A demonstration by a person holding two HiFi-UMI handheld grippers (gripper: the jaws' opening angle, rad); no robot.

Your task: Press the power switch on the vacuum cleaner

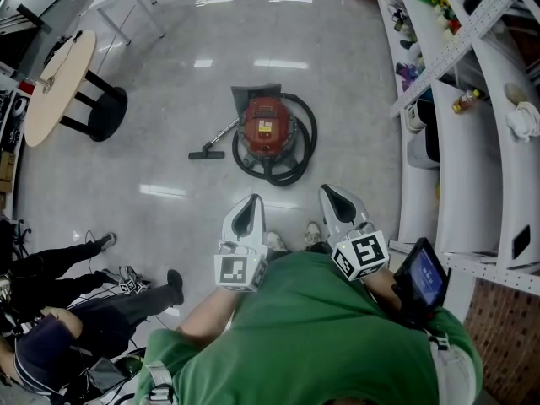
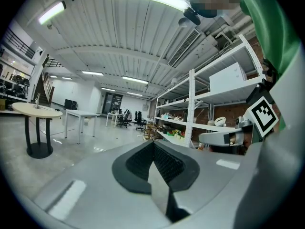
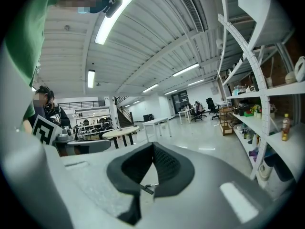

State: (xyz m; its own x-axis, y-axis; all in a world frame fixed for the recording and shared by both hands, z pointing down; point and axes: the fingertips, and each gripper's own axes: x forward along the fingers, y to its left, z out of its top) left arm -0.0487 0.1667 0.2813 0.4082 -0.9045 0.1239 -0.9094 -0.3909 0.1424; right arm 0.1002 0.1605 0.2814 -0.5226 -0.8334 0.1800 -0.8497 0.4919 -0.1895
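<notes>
Table (image 1: 51, 87), round, on a black foot, far left on the grey floor (image 1: 169, 99); seated people (image 1: 76, 310) below it, near the lower left corner. Next, left gripper (image 1: 251, 201), held low before the green shirt (image 1: 312, 336): jaws pressed together, pad against pad, nothing between them; aimed out across the hall rather than down at the machine. Just right of that and well ahead, vacuum cleaner (image 1: 266, 127): red drum upright on the floor, black hose (image 1: 308, 137) looped round it, floor nozzle (image 1: 206, 153) lying off to its left. Well apart from both grippers, touched by neither. Switch too small to make out; no reading whether pressed. Right gripper (image 1: 329, 194), level with the left, likewise closed on nothing. Shelves (image 1: 451, 167) along the right wall. Fits equally a stand ahead of walking up to press and a stand after stepping back from a press done; no telling which.
</notes>
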